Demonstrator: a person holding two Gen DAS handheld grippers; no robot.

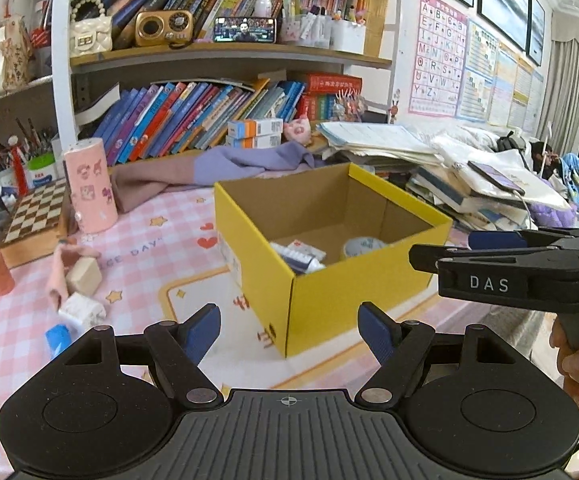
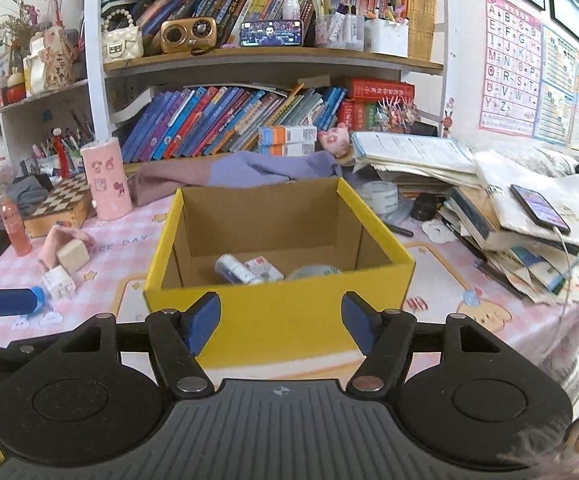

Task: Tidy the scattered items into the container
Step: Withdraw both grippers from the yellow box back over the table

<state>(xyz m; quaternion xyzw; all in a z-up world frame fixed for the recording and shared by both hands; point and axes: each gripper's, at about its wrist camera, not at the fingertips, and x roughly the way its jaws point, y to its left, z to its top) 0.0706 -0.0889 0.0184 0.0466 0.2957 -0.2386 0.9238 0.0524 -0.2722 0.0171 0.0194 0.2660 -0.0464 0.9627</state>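
A yellow box [image 2: 277,316] at the tabletop's [image 2: 441,264] centre already holds several items [image 2: 249,269]; blocks [image 1: 83,276] left of it are yet to be gathered. Both tongs [image 1: 289,330] [image 2: 280,322] are held apart, empty.

Yellow box [image 2: 279,316] just beyond the wide-spread right gripper [image 2: 280,322], small items inside.

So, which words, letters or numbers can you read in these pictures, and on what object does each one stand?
"DAS": on the right tool's black body.
"DAY", with cut-off letters before it: on the pink checked tablecloth.
"A" to "Z": on the pink alphabet poster.
Book spines, orange-and-white cartons and other wall charts: too small or blurred to read.
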